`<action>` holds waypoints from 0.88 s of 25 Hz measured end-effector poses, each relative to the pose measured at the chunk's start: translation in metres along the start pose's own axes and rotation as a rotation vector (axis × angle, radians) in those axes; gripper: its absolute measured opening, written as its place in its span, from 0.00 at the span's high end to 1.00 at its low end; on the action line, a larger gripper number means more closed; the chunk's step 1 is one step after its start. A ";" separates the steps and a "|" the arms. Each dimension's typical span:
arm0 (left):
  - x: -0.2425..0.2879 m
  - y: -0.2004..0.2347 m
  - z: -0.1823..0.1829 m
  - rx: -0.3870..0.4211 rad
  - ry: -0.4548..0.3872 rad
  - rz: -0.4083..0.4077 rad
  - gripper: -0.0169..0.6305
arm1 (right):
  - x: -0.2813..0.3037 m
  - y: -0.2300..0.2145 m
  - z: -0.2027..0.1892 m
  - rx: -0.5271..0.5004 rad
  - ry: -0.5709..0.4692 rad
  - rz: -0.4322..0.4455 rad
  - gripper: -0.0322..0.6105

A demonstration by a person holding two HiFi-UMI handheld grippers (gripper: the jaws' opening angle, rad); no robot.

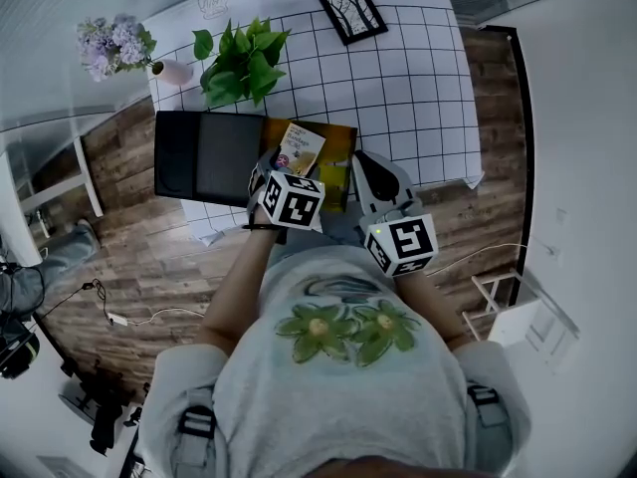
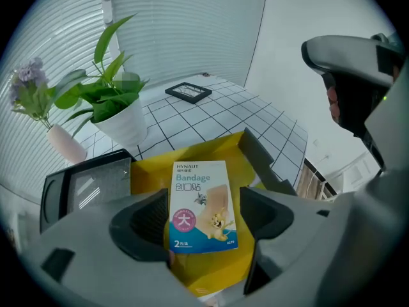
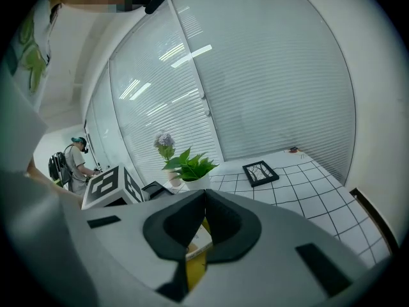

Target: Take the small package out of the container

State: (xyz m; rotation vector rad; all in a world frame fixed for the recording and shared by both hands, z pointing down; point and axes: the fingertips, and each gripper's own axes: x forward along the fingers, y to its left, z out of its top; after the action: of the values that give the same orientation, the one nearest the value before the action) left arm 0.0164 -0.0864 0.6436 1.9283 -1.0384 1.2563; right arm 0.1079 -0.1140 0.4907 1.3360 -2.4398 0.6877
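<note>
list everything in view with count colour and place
table: one, white grid cloth, centre
container: one, yellow, table's near edge
small package: one, white and blue, in the container, between the left jaws
tray: one, black, left of the container
potted plant: one, green in white pot, behind the tray
flowers: one bunch, purple in pink vase, far left corner
picture frame: one, black, far end
left gripper: one, grey, open over the package
right gripper: one, grey, shut, right of the container

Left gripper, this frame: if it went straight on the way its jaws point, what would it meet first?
Most likely the bandage package lying in the yellow container. The left gripper is open and the package sits centred between its jaws. Nothing shows in between, though depth is hard to judge.
</note>
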 end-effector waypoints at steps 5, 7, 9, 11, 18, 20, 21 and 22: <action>0.007 0.004 -0.002 -0.015 0.017 0.002 0.46 | 0.005 0.001 -0.001 0.002 0.006 0.013 0.94; 0.009 0.003 -0.003 -0.018 0.024 -0.001 0.46 | 0.006 0.001 0.000 0.002 0.004 0.015 0.94; 0.012 0.003 -0.005 -0.020 0.034 -0.003 0.45 | 0.007 0.001 0.000 0.003 0.002 0.014 0.94; 0.014 0.004 -0.007 -0.018 0.043 -0.001 0.45 | 0.008 0.001 -0.001 0.004 0.002 0.014 0.94; 0.020 0.005 -0.010 0.010 0.069 0.010 0.45 | 0.010 0.001 -0.002 0.007 0.008 0.020 0.94; 0.022 0.006 -0.011 0.007 0.072 0.010 0.45 | 0.011 0.001 -0.002 0.007 0.007 0.020 0.94; 0.023 0.007 -0.011 0.004 0.073 0.010 0.45 | 0.011 0.001 -0.002 0.007 0.008 0.019 0.94; 0.023 0.007 -0.011 0.003 0.072 0.008 0.45 | 0.011 0.001 -0.002 0.006 0.009 0.019 0.94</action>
State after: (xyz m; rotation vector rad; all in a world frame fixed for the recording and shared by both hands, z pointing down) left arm 0.0112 -0.0876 0.6692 1.8683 -1.0095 1.3227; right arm 0.1016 -0.1201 0.4973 1.3117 -2.4482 0.7048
